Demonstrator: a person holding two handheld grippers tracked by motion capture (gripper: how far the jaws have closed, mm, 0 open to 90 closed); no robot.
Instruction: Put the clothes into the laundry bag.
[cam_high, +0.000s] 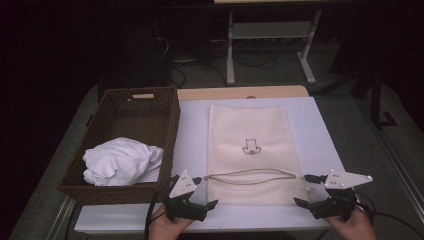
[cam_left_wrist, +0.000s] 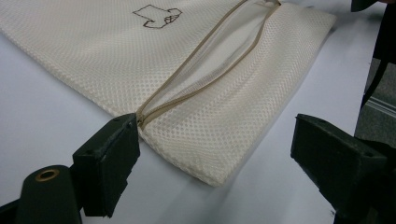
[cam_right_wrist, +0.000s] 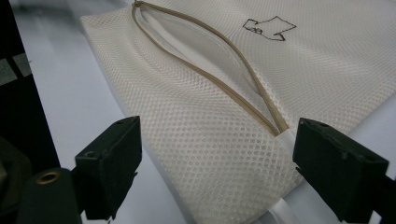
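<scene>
Here: mesh bag (cam_high: 248, 150) lay flat mid-table, zipper (cam_high: 251, 176) gaping | left gripper (cam_high: 199, 192) at bag's 7 o'clock corner, jaws wide, holding nothing | right gripper (cam_high: 306, 190) at 5 o'clock corner, equally spread, empty | wicker basket (cam_high: 105, 117) at 9 o'clock held white cloth (cam_high: 121, 161).

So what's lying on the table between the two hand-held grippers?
In the high view, the near end of the cream mesh laundry bag, its tan zipper gaping open, lies between the left hand-held gripper and right hand-held gripper.
</scene>
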